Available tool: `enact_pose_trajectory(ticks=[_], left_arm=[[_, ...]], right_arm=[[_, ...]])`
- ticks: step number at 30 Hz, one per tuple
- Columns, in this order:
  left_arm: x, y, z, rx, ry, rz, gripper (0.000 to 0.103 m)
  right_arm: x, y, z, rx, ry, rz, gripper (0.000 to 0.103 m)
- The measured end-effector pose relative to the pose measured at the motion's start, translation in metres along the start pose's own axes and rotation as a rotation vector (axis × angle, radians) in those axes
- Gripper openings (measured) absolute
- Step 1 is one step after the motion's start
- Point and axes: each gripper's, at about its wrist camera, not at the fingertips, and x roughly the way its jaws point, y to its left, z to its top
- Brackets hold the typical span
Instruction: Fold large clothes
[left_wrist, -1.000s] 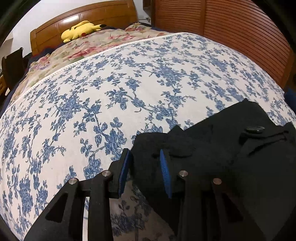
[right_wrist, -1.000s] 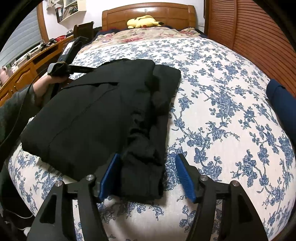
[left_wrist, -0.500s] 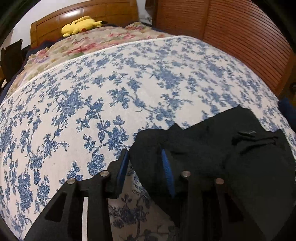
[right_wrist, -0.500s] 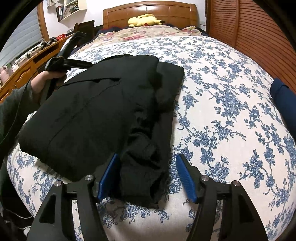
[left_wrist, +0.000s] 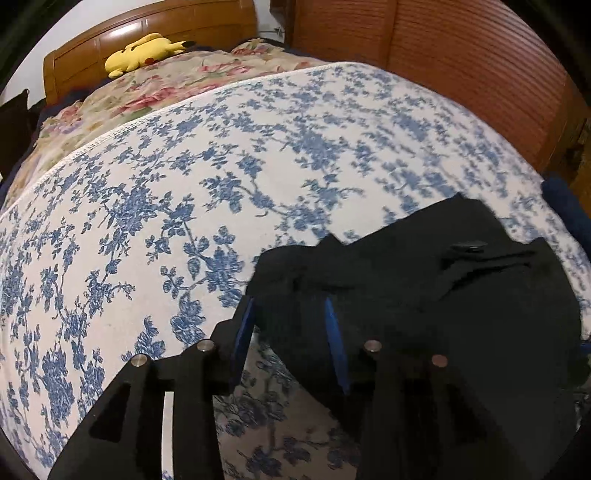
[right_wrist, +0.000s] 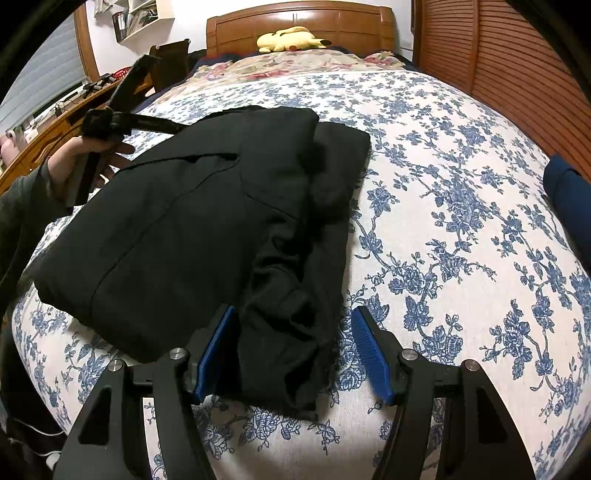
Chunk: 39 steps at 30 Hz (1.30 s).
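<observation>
Right wrist view showed the right gripper (right_wrist: 291, 350) fingers wide astride the black garment (right_wrist: 207, 229) at six o'clock, while the left gripper (left_wrist: 290, 343), just reopening, loosely straddled its corner.

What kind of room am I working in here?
Most likely a bedroom: a bed with a wooden headboard, a blue floral bedspread, and a yellow plush toy near the pillows.
</observation>
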Motion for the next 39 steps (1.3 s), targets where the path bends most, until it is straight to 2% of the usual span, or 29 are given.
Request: enact_pose_trajectory(ticks=[3, 8, 13, 14, 15, 16, 17, 19, 22, 25, 26, 30, 39], left_arm=[[0.011, 0.007, 0.000, -0.023, 0.018, -0.004, 0.040], [0.020, 0.009, 0.001, -0.020, 0.002, 0.009, 0.040], [0.021, 0.008, 0.001, -0.036, -0.007, 0.019, 0.040], [0.021, 0.007, 0.001, -0.026, -0.006, 0.019, 0.039], [0.021, 0.007, 0.002, -0.022, -0.005, 0.005, 0.034], [0.021, 0.007, 0.002, -0.022, 0.000, -0.012, 0.032], [0.020, 0.008, 0.002, -0.021, 0.002, -0.029, 0.025], [0.018, 0.008, 0.002, -0.014, 0.005, -0.041, 0.019], [0.014, 0.006, 0.001, -0.005, -0.003, -0.038, 0.009], [0.003, 0.007, 0.001, -0.009, -0.032, -0.031, 0.006], [-0.002, 0.008, 0.001, -0.013, -0.047, -0.029, 0.005], [-0.029, 0.012, 0.002, -0.013, -0.101, -0.019, 0.004], [-0.088, 0.000, 0.012, 0.027, -0.203, 0.000, 0.004]], right_arm=[[0.000, -0.001, 0.001, -0.001, 0.006, 0.000, 0.066], [0.005, -0.002, 0.001, 0.010, 0.025, 0.007, 0.066], [0.014, -0.008, 0.005, 0.045, 0.067, 0.075, 0.065], [0.015, -0.007, 0.006, 0.044, 0.074, 0.099, 0.052], [0.015, -0.007, 0.007, 0.055, 0.084, 0.157, 0.041], [0.016, -0.008, 0.007, 0.068, 0.092, 0.173, 0.035], [0.016, -0.007, 0.007, 0.053, 0.091, 0.164, 0.034], [0.014, -0.007, 0.009, 0.042, 0.091, 0.156, 0.033], [0.009, -0.009, 0.008, 0.062, 0.064, 0.144, 0.031], [0.000, -0.008, 0.008, 0.072, 0.020, 0.144, 0.014], [-0.004, -0.007, 0.008, 0.071, 0.004, 0.142, 0.013], [-0.029, -0.010, 0.015, 0.057, -0.067, 0.138, 0.011], [-0.059, -0.010, 0.027, 0.023, -0.147, 0.106, 0.010]])
